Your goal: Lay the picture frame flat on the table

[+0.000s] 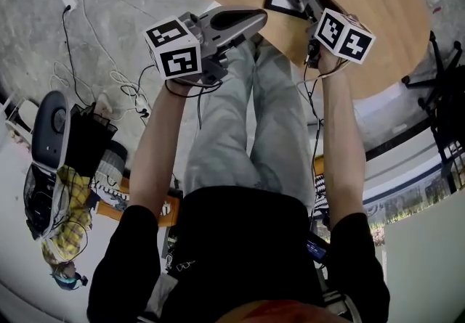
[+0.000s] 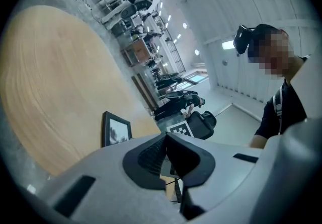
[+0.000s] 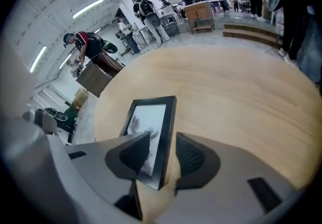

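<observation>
We see a round, pale wooden worktop standing on a grey speckled floor, with white cables trailing at the left. Far off, the hall has a white wall, strip lights overhead and a wooden cabinet.

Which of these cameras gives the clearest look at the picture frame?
The right gripper view: the picture frame lies close up between parted jaws. The head view shows it small, near the top edge; the left gripper view shows it far off, its lower edge hidden.
</observation>
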